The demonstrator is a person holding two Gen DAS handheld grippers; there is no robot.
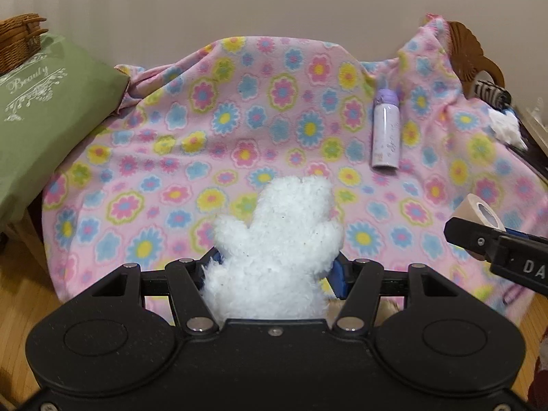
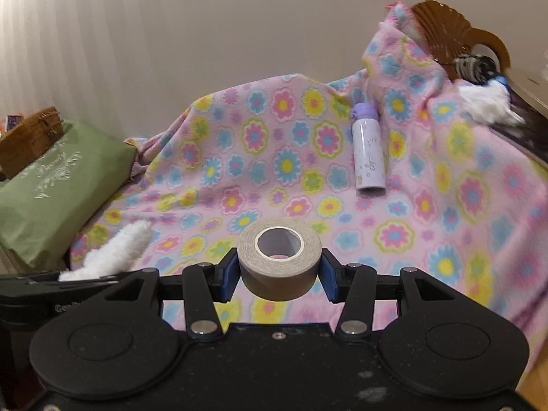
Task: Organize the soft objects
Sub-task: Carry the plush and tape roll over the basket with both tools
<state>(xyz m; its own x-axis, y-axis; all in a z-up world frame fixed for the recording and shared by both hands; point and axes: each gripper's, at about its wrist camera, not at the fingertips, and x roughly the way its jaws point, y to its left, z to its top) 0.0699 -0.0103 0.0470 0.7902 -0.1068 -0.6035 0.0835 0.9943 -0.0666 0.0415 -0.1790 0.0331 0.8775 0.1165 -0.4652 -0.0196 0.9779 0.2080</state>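
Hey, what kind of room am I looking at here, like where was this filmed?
Probably a home bedroom or living room. A pink flowered fleece blanket is draped over a low piece of furniture against a plain wall, a green embroidered pillow lies beside it with a wicker basket behind, and the floor is wood.

"Beauty" in white script on green pillow; "DA" on right gripper body.

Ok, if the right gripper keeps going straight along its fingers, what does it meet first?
Probably the flowered blanket, bare ahead of the held tape roll; the purple bottle lies off to the right. Depth is unclear.
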